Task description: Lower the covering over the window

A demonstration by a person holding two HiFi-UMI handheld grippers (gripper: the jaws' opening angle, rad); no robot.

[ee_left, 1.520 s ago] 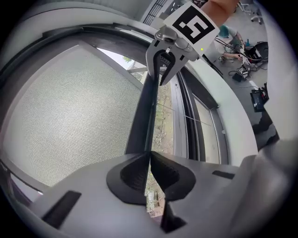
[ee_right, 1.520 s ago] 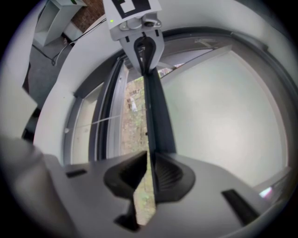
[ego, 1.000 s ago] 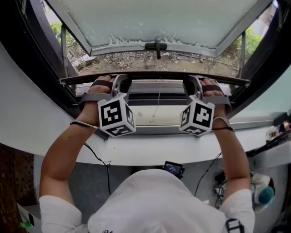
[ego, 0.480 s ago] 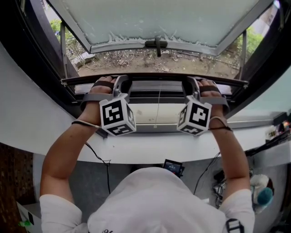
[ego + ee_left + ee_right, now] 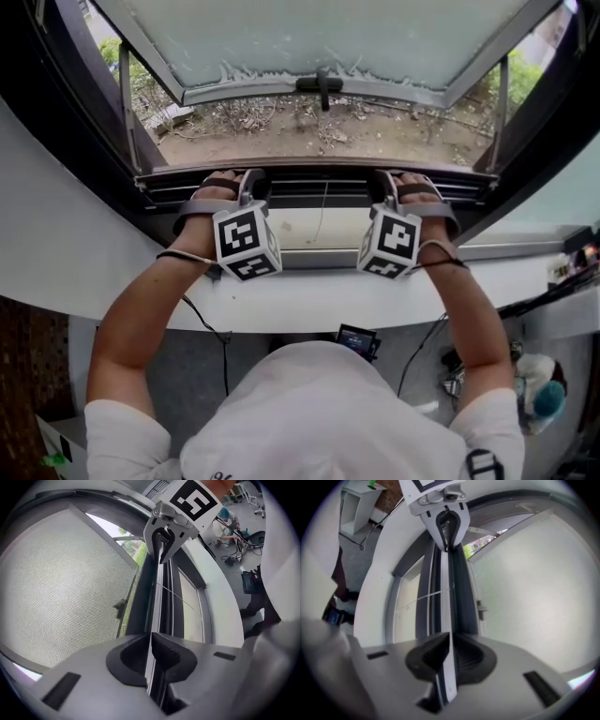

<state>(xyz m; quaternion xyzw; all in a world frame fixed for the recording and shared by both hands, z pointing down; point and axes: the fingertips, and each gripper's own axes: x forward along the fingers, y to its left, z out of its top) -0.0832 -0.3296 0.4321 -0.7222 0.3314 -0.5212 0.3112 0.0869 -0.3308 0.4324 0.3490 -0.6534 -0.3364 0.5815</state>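
Both my claws are clenched on the bottom bar (image 5: 319,173) of the window covering. My left claw (image 5: 247,180) grips it left of the middle and my right claw (image 5: 386,178) grips it right of the middle, the two well apart. In the left claw view, the bar (image 5: 157,597) is a thin, pale-edged strip running straight out from between the pads of my left claw (image 5: 151,639) to my right claw (image 5: 161,550) farther along. The right claw view mirrors this: the same slim strip (image 5: 445,602) is pinched in my right claw (image 5: 450,644), with my left claw (image 5: 446,538) at the far end.

The bar is dark, long and narrow, and lies level across the whole opening. It sits low, just above the dark rails of the lower frame. Beside it, the covering (image 5: 61,588) looks like a fine grey mesh, thin enough to see through.

Beyond it, the frosted window pane (image 5: 319,37) stands swung outward, with its dark handle (image 5: 321,86) at the middle of its lower edge. A thin cord (image 5: 323,211) hangs down from the middle of the bar. The white sill (image 5: 319,300) runs just below my wrists.
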